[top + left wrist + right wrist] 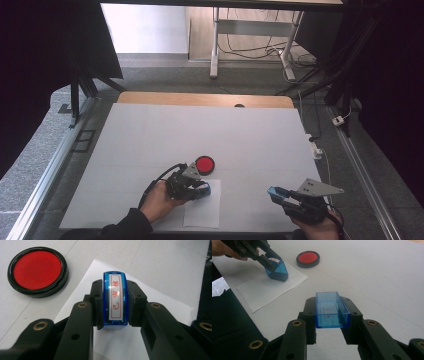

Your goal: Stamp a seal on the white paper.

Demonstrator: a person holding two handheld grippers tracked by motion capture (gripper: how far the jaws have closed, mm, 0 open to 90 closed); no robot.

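My left gripper point(115, 305) is shut on a blue stamp point(115, 300) with a white label of red characters. It presses the stamp's base down on a white sheet of paper point(202, 210); the right gripper view shows the stamp point(276, 269) tilted on the paper point(267, 288). A round red ink pad point(204, 164) in a black case lies just beyond the paper. My right gripper point(332, 315) is shut on the stamp's clear blue cap point(331, 310), open side up, held over the table at the near right point(277, 192).
A white mat point(200, 135) covers the table; a strip of wood shows at its far edge point(205, 99). Metal rails run along both sides. A white plug and cable point(316, 149) lie at the mat's right edge. Desk legs and cables stand beyond.
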